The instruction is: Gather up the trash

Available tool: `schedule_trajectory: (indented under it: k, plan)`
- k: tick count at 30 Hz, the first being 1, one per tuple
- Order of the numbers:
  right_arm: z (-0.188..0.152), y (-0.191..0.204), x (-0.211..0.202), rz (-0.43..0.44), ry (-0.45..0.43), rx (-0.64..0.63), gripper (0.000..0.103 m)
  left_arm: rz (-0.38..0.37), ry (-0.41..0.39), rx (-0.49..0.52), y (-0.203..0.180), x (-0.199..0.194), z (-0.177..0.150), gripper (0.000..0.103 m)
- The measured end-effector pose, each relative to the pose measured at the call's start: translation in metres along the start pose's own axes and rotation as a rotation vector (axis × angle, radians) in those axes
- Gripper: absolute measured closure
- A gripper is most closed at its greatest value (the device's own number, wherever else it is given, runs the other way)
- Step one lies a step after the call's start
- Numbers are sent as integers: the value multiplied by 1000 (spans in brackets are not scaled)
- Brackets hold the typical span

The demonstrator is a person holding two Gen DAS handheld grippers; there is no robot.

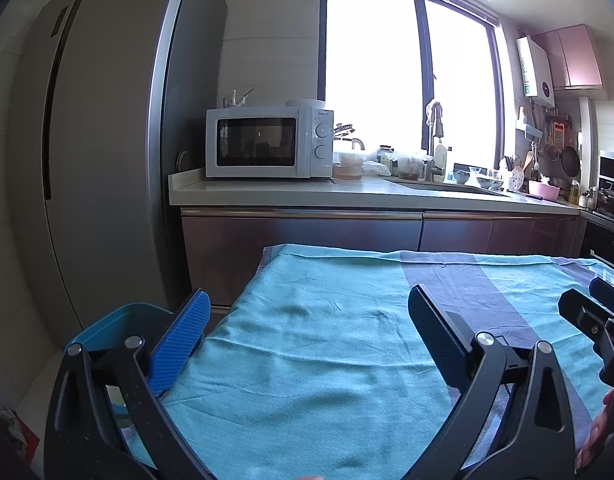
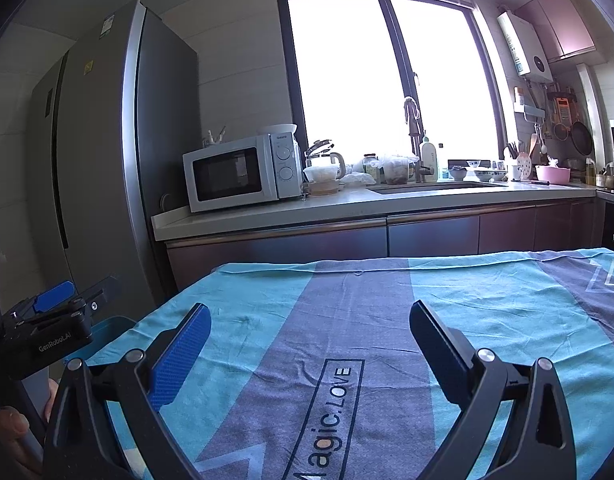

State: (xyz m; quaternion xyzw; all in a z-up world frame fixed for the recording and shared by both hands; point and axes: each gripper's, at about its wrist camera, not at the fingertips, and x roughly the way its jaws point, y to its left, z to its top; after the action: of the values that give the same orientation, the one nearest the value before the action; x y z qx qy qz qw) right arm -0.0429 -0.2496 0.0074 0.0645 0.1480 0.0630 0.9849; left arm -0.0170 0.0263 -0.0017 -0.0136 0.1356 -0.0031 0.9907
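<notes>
Bin (image 1: pixel 107 328) (blue) stands beside cloth (image 1: pixel 327 340), near fridge (image 1: pixel 99 140).

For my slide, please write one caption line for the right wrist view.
Open right tool above a teal and grey cloth-covered table, facing a white microwave on the pale kitchen counter.

The blue bin (image 1: pixel 119 320) sits mostly hidden behind the left gripper (image 1: pixel 309 308) and the cloth's (image 1: pixel 307 340) edge, its contents unseen, the window (image 1: pixel 407 72) glares blank white, and the jars (image 2: pixel 387 168) by the sink are too small to read.
</notes>
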Motion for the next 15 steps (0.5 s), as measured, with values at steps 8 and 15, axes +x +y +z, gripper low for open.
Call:
schedule_trajectory:
  k: [8, 15]
  plan:
    - [0, -1, -1, 0, -1, 3, 7, 2, 2, 2, 1, -1, 0, 6]
    - [1, -3, -2, 0, -1, 5, 7, 3, 6, 5, 0, -1, 0, 6]
